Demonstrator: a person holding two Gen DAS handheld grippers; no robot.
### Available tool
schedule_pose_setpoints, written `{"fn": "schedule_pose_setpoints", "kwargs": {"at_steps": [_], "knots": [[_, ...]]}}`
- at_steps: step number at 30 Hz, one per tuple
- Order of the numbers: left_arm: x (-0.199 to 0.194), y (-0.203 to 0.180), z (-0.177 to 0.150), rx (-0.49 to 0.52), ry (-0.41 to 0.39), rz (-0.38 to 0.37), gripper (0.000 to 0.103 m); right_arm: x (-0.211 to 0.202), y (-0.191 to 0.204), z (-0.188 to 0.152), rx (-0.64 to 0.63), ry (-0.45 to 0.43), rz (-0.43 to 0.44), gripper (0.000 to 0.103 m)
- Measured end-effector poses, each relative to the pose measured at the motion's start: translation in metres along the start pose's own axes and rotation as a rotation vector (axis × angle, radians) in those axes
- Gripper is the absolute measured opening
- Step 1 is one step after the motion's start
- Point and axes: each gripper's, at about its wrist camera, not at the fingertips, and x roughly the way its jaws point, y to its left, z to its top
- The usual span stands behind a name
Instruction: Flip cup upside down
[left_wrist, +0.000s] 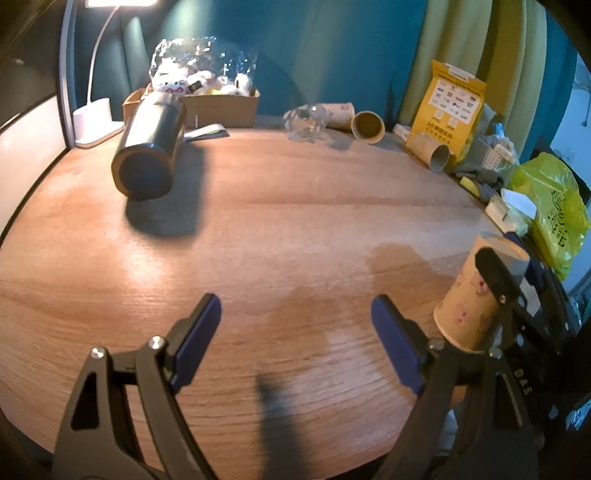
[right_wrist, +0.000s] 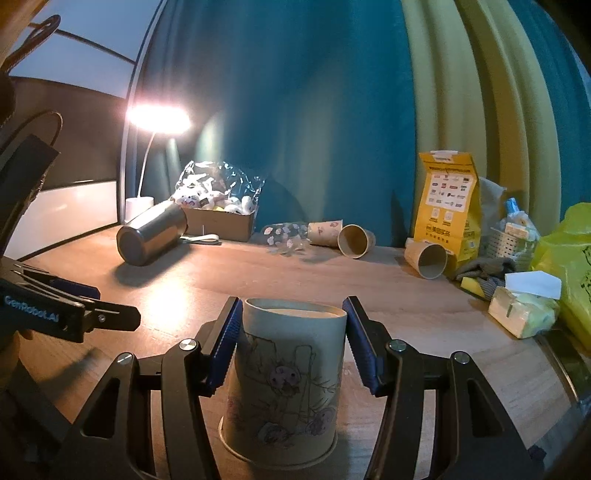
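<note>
The paper cup (right_wrist: 286, 380) stands upside down on the tabletop (right_wrist: 229, 273), wide rim down and flat base up, right in front of me near the edge. It is tan with a faded drawing of small purple-faced animals and green stalks on its side. My right gripper (right_wrist: 291, 339) brackets it: the blue-padded fingers (right_wrist: 221, 347) sit on either side of the upper wall, the left pad touching or just beside it, the right pad with a thin gap showing, so I cannot tell whether I am really squeezing it. From my left wrist view the same cup (left_wrist: 476, 291) appears off to the right with one black finger of the right gripper across it. My left gripper (left_wrist: 295, 339) hangs over bare wood with its fingers (left_wrist: 197, 339) spread wide, holding nothing. Farther back lie a dark metal flask (right_wrist: 151, 236) on its side, a cardboard box (right_wrist: 221, 219), more paper cups (right_wrist: 354, 240) tipped over, and a yellow bag (right_wrist: 448, 210).
</note>
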Motion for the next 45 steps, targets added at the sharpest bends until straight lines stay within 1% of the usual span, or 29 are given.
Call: {"fn": "schedule_pose_setpoints", "kwargs": {"at_steps": [3, 5, 7, 9, 15, 20, 21, 23, 24, 25, 29, 33, 37, 41, 45], "knots": [[0.001, -0.002, -0.001, 0.016, 0.001, 0.025, 0.085, -0.006, 0.001, -0.004, -0.005, -0.008, -0.01, 0.059], [0.0, -0.002, -0.002, 0.013, -0.006, 0.012, 0.085, -0.009, 0.002, -0.007, -0.003, -0.011, -0.009, 0.059], [-0.002, -0.003, -0.002, 0.015, -0.018, 0.011, 0.085, -0.006, 0.003, -0.013, 0.004, 0.018, -0.01, 0.059], [-0.003, -0.004, -0.002, 0.021, -0.032, 0.015, 0.085, -0.006, 0.003, -0.015, 0.013, 0.014, -0.014, 0.059], [-0.002, -0.004, 0.0, 0.021, -0.041, 0.018, 0.085, -0.006, 0.003, -0.016, 0.019, 0.019, -0.01, 0.059], [-0.001, -0.002, 0.004, 0.013, -0.054, 0.02, 0.085, 0.003, 0.0, -0.011, 0.024, 0.037, 0.003, 0.059], [-0.001, -0.002, 0.005, 0.013, -0.057, 0.021, 0.085, 0.006, -0.001, -0.01, 0.035, 0.053, 0.009, 0.06], [-0.003, -0.002, 0.007, 0.013, -0.064, 0.024, 0.085, 0.014, -0.002, -0.008, 0.053, 0.097, 0.016, 0.066], [-0.006, -0.003, 0.008, 0.016, -0.074, 0.025, 0.085, 0.017, -0.002, -0.006, 0.066, 0.125, 0.019, 0.075], [-0.009, -0.004, 0.01, 0.017, -0.083, 0.026, 0.085, 0.019, -0.003, -0.004, 0.079, 0.146, 0.022, 0.079], [-0.029, -0.01, 0.017, 0.02, -0.137, 0.028, 0.085, 0.011, -0.006, 0.015, 0.093, 0.156, 0.012, 0.08], [-0.052, -0.015, 0.022, 0.027, -0.187, 0.028, 0.085, -0.007, -0.014, 0.043, 0.127, 0.17, 0.002, 0.08], [-0.078, -0.024, 0.024, 0.045, -0.245, 0.024, 0.085, -0.032, -0.023, 0.066, 0.14, 0.138, -0.015, 0.08], [-0.098, -0.029, 0.026, 0.06, -0.285, 0.023, 0.085, -0.047, -0.029, 0.081, 0.153, 0.133, -0.028, 0.08], [-0.114, -0.033, 0.03, 0.06, -0.31, 0.021, 0.085, -0.058, -0.035, 0.089, 0.178, 0.143, -0.031, 0.08]]}}
